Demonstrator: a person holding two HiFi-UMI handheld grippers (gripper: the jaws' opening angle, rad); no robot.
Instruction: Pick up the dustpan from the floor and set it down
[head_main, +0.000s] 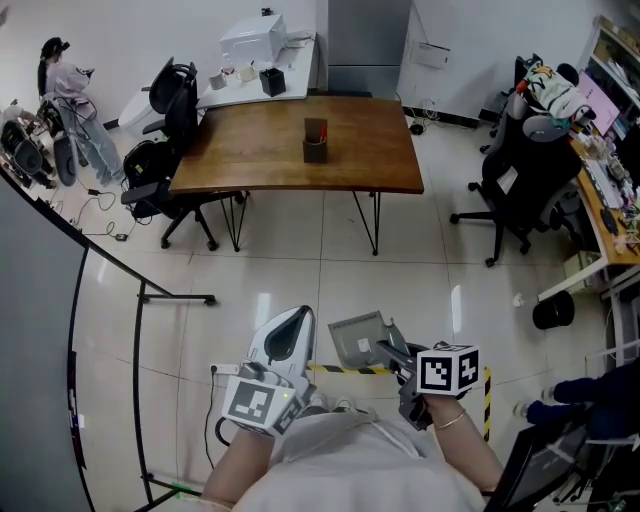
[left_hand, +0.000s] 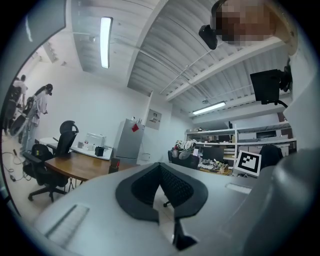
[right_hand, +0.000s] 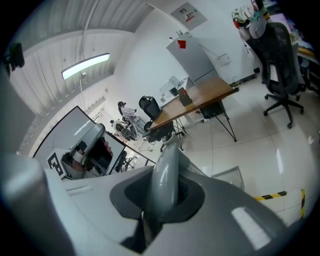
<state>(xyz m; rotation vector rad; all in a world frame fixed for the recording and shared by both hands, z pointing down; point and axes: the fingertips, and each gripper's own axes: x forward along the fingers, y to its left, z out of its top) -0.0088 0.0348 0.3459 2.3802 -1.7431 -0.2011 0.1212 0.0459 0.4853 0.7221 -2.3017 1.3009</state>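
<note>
My right gripper (head_main: 397, 358) is shut on the handle of a grey dustpan (head_main: 358, 340), which hangs above the tiled floor with its pan to the left. In the right gripper view the round grey handle (right_hand: 164, 180) runs up between the jaws of that gripper (right_hand: 160, 202), and the pan's edge (right_hand: 227, 176) shows beyond it. My left gripper (head_main: 297, 322) sits just left of the dustpan, apart from it. In the left gripper view its (left_hand: 161, 172) black pads meet with nothing between them, and it points level into the room.
A wooden table (head_main: 250, 160) with a dark holder (head_main: 315, 140) stands ahead. Office chairs (head_main: 510, 185) flank it, and a black rack's foot (head_main: 175, 297) reaches in from the left. Black-and-yellow tape (head_main: 350, 369) marks the floor beneath the dustpan. A person (head_main: 70, 85) stands at the far left.
</note>
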